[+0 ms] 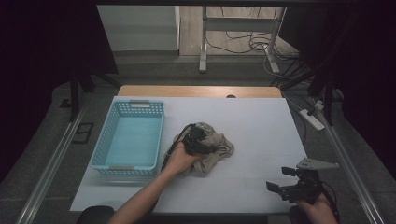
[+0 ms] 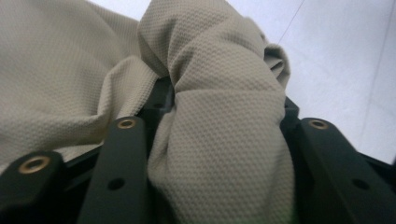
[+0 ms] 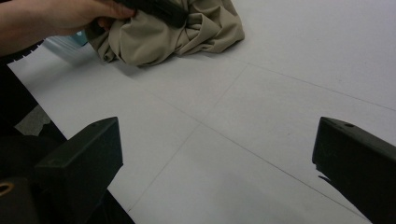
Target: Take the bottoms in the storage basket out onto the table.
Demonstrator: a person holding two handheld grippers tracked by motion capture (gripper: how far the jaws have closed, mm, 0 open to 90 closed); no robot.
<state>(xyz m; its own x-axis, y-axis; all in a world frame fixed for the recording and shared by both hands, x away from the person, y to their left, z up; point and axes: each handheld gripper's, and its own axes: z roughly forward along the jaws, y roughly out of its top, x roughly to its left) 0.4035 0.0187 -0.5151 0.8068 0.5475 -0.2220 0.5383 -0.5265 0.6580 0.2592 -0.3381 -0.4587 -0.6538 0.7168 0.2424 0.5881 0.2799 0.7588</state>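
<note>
A crumpled beige cloth [image 1: 215,150] lies near the middle of the white table [image 1: 266,121]. My left gripper [image 1: 198,138] rests on top of the heap, held by a hand that reaches in from the bottom. In the left gripper view a thick fold of the cloth [image 2: 219,149] fills the gap between the black jaws and touches both, so the left gripper [image 2: 224,100] is shut on it. My right gripper [image 1: 280,179] stands open near the table's front right corner, with nothing between its jaws. The right gripper [image 3: 215,154] faces the cloth [image 3: 177,32] across bare table.
A light blue plastic basket [image 1: 105,140] with nothing in it stands at the table's left side, close to the cloth. Behind the table are desk legs and loose cables on the floor. A power strip [image 1: 312,119] lies off the right edge.
</note>
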